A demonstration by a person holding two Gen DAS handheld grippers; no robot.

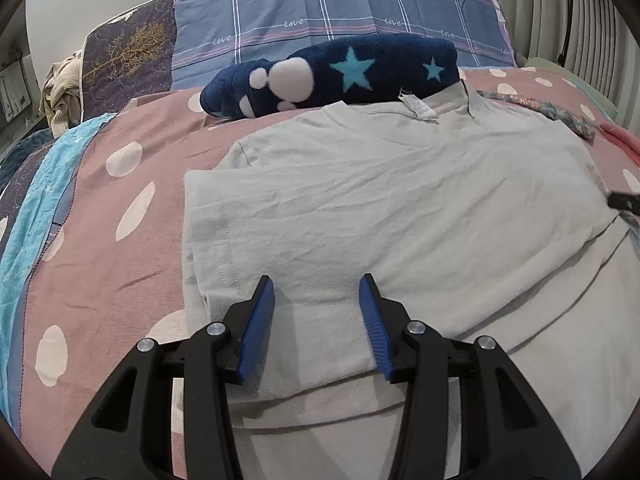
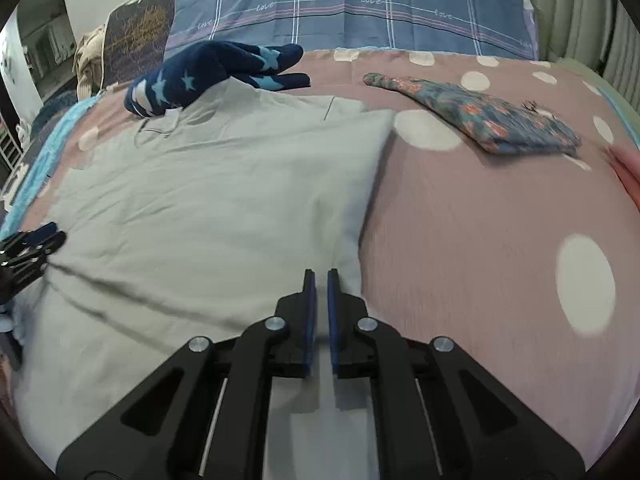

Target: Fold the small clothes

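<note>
We see the bed (image 2: 472, 216) bare on its right side beside the pale T-shirt (image 2: 208, 184), giving open passage there. Toward the head edge, the folded floral garment (image 2: 480, 124) lies in the way at right, well apart from the shirt. The navy star-patterned fleece (image 1: 336, 74) blocks the far side, touching the shirt's collar. On the left side we find a clear strip of spotted cover (image 1: 120, 240), bounded by a turquoise cloth (image 1: 36, 216) at the left edge.
</note>
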